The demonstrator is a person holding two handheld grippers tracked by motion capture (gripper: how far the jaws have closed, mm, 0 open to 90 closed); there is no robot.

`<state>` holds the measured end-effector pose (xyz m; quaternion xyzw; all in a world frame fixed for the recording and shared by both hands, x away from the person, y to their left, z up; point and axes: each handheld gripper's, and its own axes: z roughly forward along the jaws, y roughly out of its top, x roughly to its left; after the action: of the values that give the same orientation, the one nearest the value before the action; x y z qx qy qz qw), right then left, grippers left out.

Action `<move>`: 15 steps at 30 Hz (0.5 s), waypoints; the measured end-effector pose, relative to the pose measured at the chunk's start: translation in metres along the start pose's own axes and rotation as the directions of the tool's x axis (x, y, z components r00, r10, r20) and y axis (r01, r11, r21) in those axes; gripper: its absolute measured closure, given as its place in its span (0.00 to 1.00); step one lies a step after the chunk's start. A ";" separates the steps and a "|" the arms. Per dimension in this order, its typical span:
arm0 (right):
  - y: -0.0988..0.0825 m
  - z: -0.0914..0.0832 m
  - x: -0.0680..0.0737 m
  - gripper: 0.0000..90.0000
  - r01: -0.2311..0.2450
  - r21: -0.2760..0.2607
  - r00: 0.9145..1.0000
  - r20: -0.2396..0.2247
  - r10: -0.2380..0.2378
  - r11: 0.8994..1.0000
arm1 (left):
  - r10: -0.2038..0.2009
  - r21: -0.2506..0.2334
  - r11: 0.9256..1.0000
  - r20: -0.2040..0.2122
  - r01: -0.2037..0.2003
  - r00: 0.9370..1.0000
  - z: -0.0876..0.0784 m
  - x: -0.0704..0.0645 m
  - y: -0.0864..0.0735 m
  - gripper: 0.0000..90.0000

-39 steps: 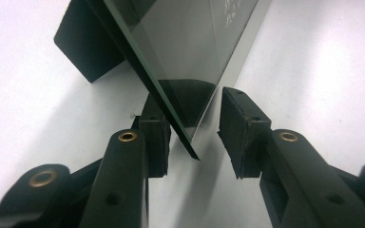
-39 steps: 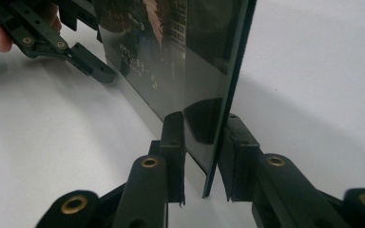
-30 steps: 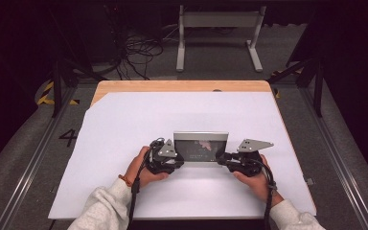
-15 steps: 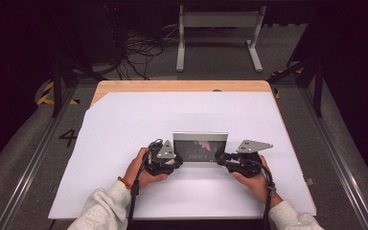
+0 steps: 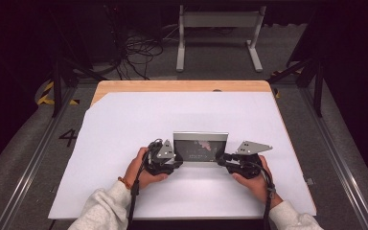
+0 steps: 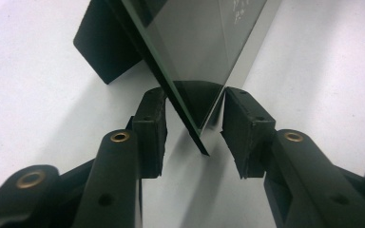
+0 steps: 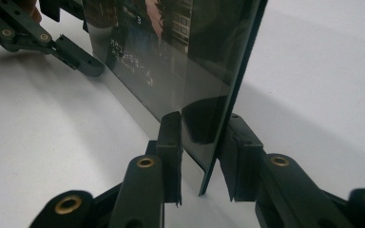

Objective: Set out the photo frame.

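A small picture frame (image 5: pixel 200 147) with a silver border and dark glass stands upright on the white-covered table (image 5: pixel 182 110). My left gripper (image 5: pixel 178 162) is at its lower left corner. In the left gripper view the jaws straddle the frame (image 6: pixel 204 42) with a gap on each side, so the gripper (image 6: pixel 194 133) is open. The frame's black back stand (image 6: pixel 104 47) rests on the table. My right gripper (image 5: pixel 222 159) is at the lower right corner. It is (image 7: pixel 200 152) open, its jaws close around the frame (image 7: pixel 171 57) edge. The left gripper (image 7: pixel 92 69) shows at the far corner.
White sheet spreads wide behind and beside the frame. A wooden table edge (image 5: pixel 182 86) runs along the back. On the floor beyond are a tangle of cables (image 5: pixel 139 52) and a grey metal stand (image 5: pixel 218 28). Rails (image 5: pixel 335 143) flank the table.
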<state>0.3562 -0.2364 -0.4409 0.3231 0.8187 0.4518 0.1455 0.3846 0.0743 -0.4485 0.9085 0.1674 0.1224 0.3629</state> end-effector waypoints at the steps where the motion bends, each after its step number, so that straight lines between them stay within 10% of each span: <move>1: 0.000 0.000 0.000 0.79 0.006 0.002 1.000 0.002 -0.006 1.000 | -0.002 -0.004 1.000 0.002 0.002 1.000 0.000 0.000 0.000 0.67; 15: -0.001 -0.010 0.004 0.83 0.067 0.014 0.997 0.035 -0.067 0.998 | -0.008 -0.009 1.000 -0.048 0.008 0.999 -0.010 0.001 -0.005 0.63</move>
<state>0.3477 -0.2410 -0.4356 0.3044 0.8292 0.4357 0.1731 0.3814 0.0844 -0.4452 0.9029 0.1791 0.1436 0.3634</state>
